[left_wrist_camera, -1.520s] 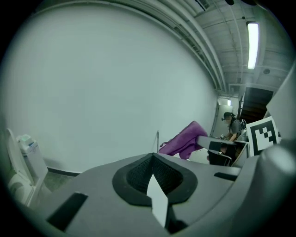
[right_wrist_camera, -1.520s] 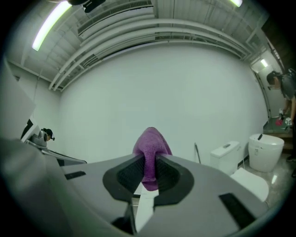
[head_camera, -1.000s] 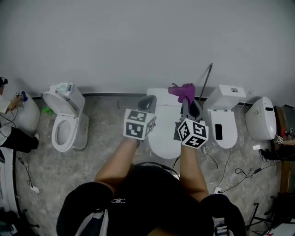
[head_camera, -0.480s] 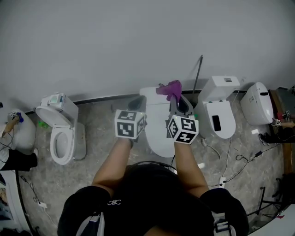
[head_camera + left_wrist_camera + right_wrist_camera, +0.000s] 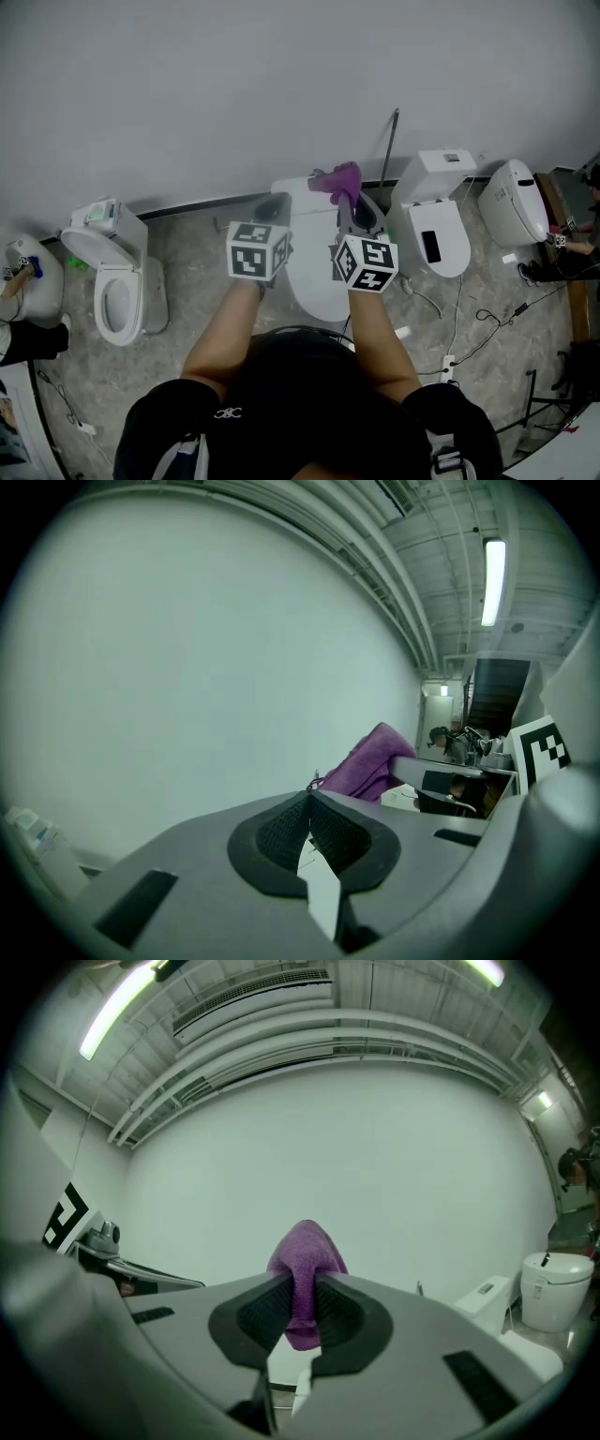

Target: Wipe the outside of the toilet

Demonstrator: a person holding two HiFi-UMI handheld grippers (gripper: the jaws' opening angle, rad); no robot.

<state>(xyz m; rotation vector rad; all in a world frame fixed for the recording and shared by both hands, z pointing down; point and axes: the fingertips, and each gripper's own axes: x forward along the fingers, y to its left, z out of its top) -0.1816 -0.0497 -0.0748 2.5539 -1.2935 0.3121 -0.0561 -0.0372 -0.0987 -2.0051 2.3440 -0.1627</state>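
**Head view.**
- Toilet (image 5: 314,272): white, set against the wall straight ahead of us, with other toilets to either side. We judge it hard, glazed and slippery, and fixed in place, so it needs no hold.
- Purple cloth (image 5: 339,178): raised over the toilet's wall end by the right gripper (image 5: 352,204). We judge it light, soft and limp, best taken by a bunched fold, as it is here.
- Left gripper (image 5: 273,208): it hangs over the toilet's left edge.
- Hidden: our forearms and the marker cubes cover much of the seat and sides, and the base is out of sight.

**Left gripper view.**
- Fingers (image 5: 277,834): pressed together with nothing between them.
- The cloth shows beyond them, to the right.
- We cannot identify a white sliver below the pads.

**Right gripper view.**
- Fingers (image 5: 246,1321): clamped on a fold of the cloth, which rises above the pads in a rounded hump.
- Cut off: how much cloth trails below.
- Hidden: the toilet itself, which lies under the gripper body.
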